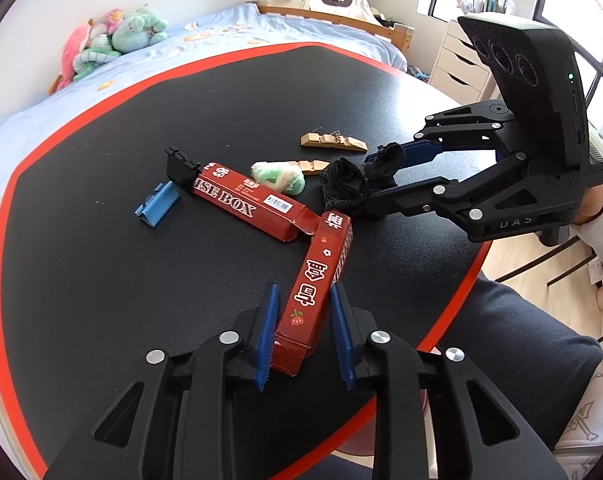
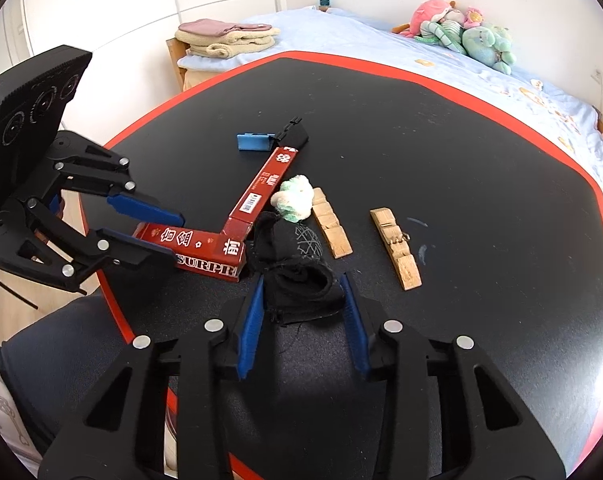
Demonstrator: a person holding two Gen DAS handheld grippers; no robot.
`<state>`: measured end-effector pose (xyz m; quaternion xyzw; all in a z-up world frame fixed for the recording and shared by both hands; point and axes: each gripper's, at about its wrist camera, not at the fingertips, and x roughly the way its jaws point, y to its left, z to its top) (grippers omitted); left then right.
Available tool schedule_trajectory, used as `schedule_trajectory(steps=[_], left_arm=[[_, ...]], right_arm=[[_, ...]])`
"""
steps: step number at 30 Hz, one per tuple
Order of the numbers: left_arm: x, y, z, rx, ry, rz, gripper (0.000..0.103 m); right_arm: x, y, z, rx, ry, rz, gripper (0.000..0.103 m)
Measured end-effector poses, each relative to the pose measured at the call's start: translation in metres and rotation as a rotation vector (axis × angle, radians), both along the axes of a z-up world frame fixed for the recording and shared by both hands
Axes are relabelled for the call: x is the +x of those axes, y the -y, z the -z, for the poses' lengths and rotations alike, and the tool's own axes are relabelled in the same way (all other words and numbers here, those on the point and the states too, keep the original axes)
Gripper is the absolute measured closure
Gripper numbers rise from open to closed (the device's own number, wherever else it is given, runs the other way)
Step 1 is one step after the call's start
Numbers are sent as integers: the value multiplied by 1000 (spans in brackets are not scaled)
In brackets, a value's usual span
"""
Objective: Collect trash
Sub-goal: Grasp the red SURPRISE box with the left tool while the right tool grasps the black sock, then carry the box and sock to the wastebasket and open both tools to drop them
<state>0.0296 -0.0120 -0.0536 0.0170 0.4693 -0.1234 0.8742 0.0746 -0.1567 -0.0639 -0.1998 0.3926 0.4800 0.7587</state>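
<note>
My left fingers (image 1: 303, 334) clamp the near end of the red box (image 1: 317, 292), low centre of frame. My right fingers (image 2: 301, 320) pinch the black cloth (image 2: 297, 280) on the table (image 2: 461, 160); its far folds hide the box's corner.

Black linkage grippers (image 1: 307, 300) with silver screws, ribbed blue pads (image 1: 266, 340); dark trousers (image 1: 521, 340).

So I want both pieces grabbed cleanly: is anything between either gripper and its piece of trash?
Nothing visible. The left gripper has the red box directly between its fingers, and the right gripper has the black cloth between its fingers.
</note>
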Motion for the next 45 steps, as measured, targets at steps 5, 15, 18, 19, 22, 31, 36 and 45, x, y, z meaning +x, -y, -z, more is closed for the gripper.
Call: schedule_trajectory(steps=[5, 15, 18, 19, 22, 31, 36, 45], left_arm=[[-5, 3, -4, -16, 12, -14, 88], [-20, 8, -15, -53, 37, -44, 88], [-26, 9, -20, -61, 44, -49, 88], [-28, 10, -21, -64, 45, -50, 88], [-34, 14, -25, -70, 48, -53, 88], [-59, 25, -32, -72, 56, -50, 88], [-74, 34, -32, -72, 45, -40, 88], [-97, 48, -20, -76, -6, -32, 88]], right_arm=[[-2, 5, -3, 15, 0, 21, 68], [-12, 23, -17, 58, -1, 61, 68], [-19, 27, -25, 76, 3, 66, 68], [-22, 30, -29, 84, 5, 68, 68], [-32, 36, -36, 98, 7, 70, 68], [-65, 54, -51, 122, 5, 65, 68], [-86, 61, -53, 116, -7, 48, 68], [-122, 65, -38, 61, -44, 3, 68]])
